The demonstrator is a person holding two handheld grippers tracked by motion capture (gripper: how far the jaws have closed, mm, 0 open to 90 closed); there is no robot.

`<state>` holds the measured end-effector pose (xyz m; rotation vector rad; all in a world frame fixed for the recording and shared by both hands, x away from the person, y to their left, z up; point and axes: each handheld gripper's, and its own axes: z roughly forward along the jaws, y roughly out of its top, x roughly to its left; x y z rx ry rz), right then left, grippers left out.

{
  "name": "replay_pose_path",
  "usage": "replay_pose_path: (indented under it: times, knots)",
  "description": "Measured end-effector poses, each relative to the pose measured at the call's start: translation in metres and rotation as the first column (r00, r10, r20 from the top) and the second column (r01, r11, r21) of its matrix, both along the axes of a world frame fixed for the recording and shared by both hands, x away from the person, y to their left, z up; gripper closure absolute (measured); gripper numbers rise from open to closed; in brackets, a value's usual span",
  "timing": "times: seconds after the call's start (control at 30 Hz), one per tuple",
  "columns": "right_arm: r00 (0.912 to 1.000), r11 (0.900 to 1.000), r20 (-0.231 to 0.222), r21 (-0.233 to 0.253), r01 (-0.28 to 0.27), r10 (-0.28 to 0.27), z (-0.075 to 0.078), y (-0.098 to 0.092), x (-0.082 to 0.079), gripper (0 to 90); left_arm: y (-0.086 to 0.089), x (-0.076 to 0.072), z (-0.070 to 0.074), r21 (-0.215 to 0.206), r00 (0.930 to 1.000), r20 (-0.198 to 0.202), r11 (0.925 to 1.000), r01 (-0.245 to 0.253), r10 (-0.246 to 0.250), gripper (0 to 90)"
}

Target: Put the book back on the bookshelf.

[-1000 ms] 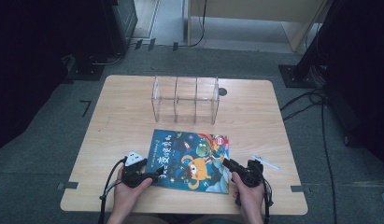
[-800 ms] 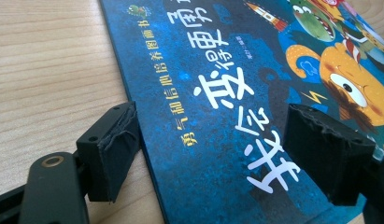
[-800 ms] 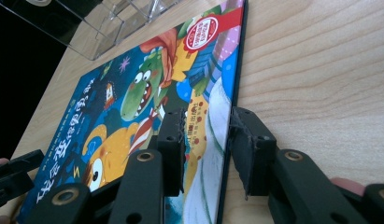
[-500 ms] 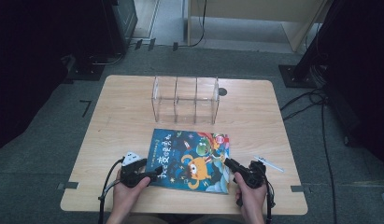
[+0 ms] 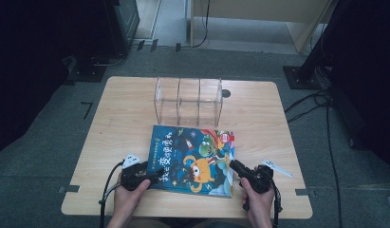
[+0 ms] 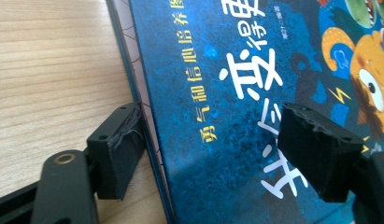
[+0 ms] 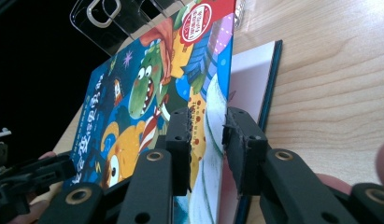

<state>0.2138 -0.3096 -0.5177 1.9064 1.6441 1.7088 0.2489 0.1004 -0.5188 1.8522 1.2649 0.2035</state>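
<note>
The thin, floppy picture book [image 5: 195,159] is straddled at its spine by the spread left gripper [image 6: 217,154], its cover edge apparently pinched by the right gripper [image 7: 206,149].

Book [image 6: 255,93] runs off the top, right and bottom edges of the left gripper view, its title cut short; in the right gripper view the clear rack [image 7: 119,21] is clipped at the top edge, and whether the right tongs [image 7: 206,144] actually pinch the lifted cover can't be told
</note>
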Motion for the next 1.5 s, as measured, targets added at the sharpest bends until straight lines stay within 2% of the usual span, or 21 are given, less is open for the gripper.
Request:
replay_pose_path:
  times: [0.1,0.13,0.37,0.4,0.5,0.6,0.63,0.7,0.8,1.07,1.17,1.2,1.27,1.33,1.43,1.5]
  knots:
    - [0.9999,1.000,0.013,-0.021,0.000,0.001,0.000,0.001,-0.001,73.2,0.001,-0.001,0.001,-0.011,0.9998,0.015,0.9999,-0.009,0.009,26.8]
    - [0.9999,1.000,0.013,-0.022,0.002,-0.001,0.000,0.002,-0.001,73.5,0.003,-0.001,0.001,-0.034,0.9998,0.020,0.9994,-0.003,0.003,30.6]
    - [0.9999,0.998,0.014,-0.058,0.008,-0.007,0.000,0.005,-0.002,74.1,0.009,-0.001,0.003,-0.087,0.9995,0.028,0.9961,-0.009,0.012,34.1]
    - [0.9998,0.998,0.017,-0.068,0.012,-0.011,-0.001,0.006,-0.002,74.2,0.011,-0.001,0.004,-0.095,0.9993,0.032,0.9954,-0.013,0.016,39.1]
    - [0.9995,0.998,0.023,-0.067,0.021,-0.020,0.000,0.006,-0.003,74.8,0.018,0.000,0.004,-0.166,0.9996,0.025,0.9861,-0.012,0.016,43.3]
    - [0.9995,0.998,0.024,-0.056,0.021,-0.019,0.001,0.006,-0.002,73.8,0.023,0.001,0.004,-0.255,0.9996,0.020,0.9667,0.023,-0.018,48.9]
    - [0.9994,0.999,0.027,-0.041,0.022,-0.021,0.000,0.006,-0.003,73.8,0.024,0.002,0.004,-0.265,0.9996,0.019,0.9640,0.026,-0.021,48.9]
    - [0.9993,0.998,0.030,-0.049,0.025,-0.023,0.001,0.006,-0.003,73.8,0.025,0.002,0.004,-0.270,0.9996,0.017,0.9625,0.028,-0.024,49.4]
    - [0.9994,0.998,0.027,-0.058,0.026,-0.024,0.002,0.006,-0.003,73.7,0.029,0.004,0.003,-0.301,0.9991,0.013,0.9528,0.042,-0.040,51.7]
    - [0.9989,0.995,0.035,-0.097,0.034,-0.030,0.003,0.008,-0.003,72.5,0.032,0.006,0.002,-0.314,0.9982,0.016,0.9475,0.061,-0.059,54.9]
    - [0.9979,0.994,0.064,-0.110,0.018,-0.011,0.004,0.007,-0.005,72.6,0.032,0.005,0.002,-0.314,0.9974,0.024,0.9465,0.072,-0.068,54.4]
    - [0.9961,0.993,0.088,-0.119,0.005,0.005,0.005,0.006,-0.006,73.3,0.032,0.005,0.003,-0.319,0.9970,0.029,0.9446,0.078,-0.073,52.6]
    - [0.9949,0.993,0.099,-0.122,-0.004,0.016,0.006,0.005,-0.007,74.0,0.032,0.005,0.003,-0.321,0.9959,0.038,0.9427,0.090,-0.081,52.0]
    - [0.9916,0.992,0.124,-0.124,-0.023,0.038,0.008,0.002,-0.010,75.0,0.031,0.004,0.003,-0.318,0.9950,0.050,0.9432,0.097,-0.086,49.1]
    - [0.9902,0.992,0.133,-0.120,-0.027,0.043,0.008,0.001,-0.011,75.4,0.030,0.004,0.004,-0.319,0.9938,0.056,0.9414,0.109,-0.096,47.6]
    - [0.9893,0.992,0.138,-0.122,-0.031,0.047,0.008,0.001,-0.012,75.4,0.029,0.004,0.005,-0.310,0.9930,0.061,0.9439,0.115,-0.101,46.9]
